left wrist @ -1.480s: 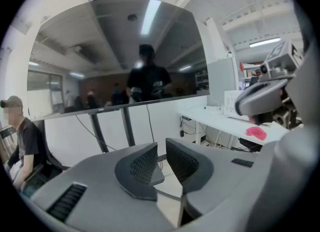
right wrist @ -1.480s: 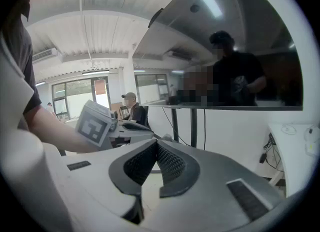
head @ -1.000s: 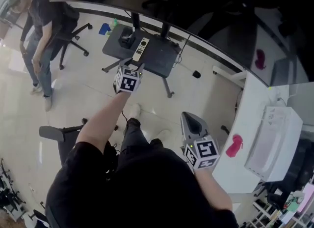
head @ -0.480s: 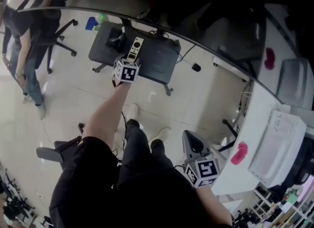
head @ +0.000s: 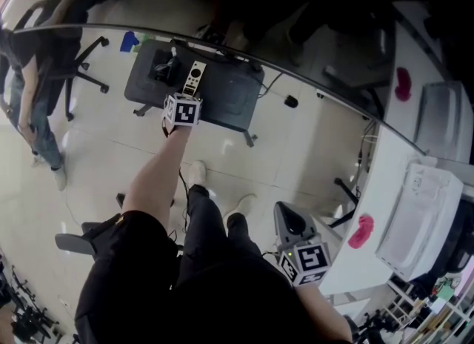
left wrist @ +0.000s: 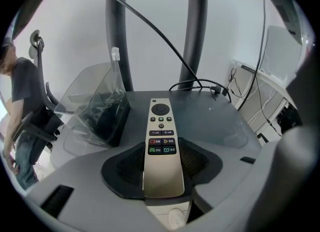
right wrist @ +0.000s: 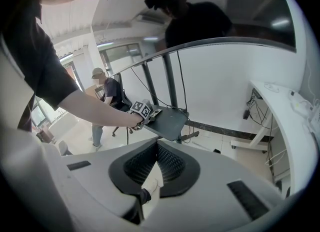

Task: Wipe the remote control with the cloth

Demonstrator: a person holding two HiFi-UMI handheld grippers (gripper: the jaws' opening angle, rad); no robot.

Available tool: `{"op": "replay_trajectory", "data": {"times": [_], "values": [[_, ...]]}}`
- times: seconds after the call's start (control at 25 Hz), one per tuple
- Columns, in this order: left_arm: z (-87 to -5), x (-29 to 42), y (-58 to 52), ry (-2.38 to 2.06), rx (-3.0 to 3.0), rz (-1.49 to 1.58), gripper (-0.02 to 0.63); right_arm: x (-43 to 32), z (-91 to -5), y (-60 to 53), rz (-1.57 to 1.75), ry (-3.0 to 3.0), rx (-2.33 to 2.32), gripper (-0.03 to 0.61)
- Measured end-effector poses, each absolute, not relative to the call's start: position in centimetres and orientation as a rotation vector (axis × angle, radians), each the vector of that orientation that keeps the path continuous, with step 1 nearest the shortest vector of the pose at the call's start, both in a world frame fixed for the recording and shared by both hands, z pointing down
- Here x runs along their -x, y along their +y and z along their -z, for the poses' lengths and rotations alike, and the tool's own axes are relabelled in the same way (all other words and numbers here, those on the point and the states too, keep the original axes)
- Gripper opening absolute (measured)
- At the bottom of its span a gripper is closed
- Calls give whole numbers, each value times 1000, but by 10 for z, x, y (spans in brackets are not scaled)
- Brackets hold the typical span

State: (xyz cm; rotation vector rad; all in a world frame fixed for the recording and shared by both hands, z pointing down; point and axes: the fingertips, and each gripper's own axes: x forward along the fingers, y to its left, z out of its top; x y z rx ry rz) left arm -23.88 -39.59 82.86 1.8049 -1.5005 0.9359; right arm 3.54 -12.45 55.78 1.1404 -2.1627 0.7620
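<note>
No wiping has been done yet. The remote control (left wrist: 161,121) is seen lying flat on the small dark table (left wrist: 215,126), at 11 o'clock in the head view. The left gripper (left wrist: 164,151) is placed over its near end. The jaws have just been closing, and the pads (left wrist: 194,160) look to be pressed on the remote's two sides. The right gripper (right wrist: 156,148) is held low at 5 o'clock, well apart from the table. Its jaws are squeezed together on a thin white piece, thought to be the cloth (right wrist: 152,178). The cloth has yet to be brought over and rubbed on the remote.

On the table, a clear plastic bag (left wrist: 95,108) is found at 10 o'clock of the remote, just beside it. Bare top is left at 2 o'clock. Two posts (left wrist: 119,31) and a black cable (left wrist: 200,83) are met at 12 o'clock. The table's edge is near at 3 o'clock.
</note>
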Motion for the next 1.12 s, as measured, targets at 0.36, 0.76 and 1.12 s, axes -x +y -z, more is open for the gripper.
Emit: {"op": "replay_trajectory", "data": {"times": [0.36,0.76,1.12], "values": [[-768,218,-361,-1457,-1900,-826,210,-59,-541,-120,-723,-2209,-1208,9],[-605,76,-233,-1266,-2377,-778,209,-166,-521,-89,-651,-2202,-1451,9],[-510,-75,-132,-975,-2749,-762,209,-284,-533,-44,-523,-1989,-1648,57]]}}
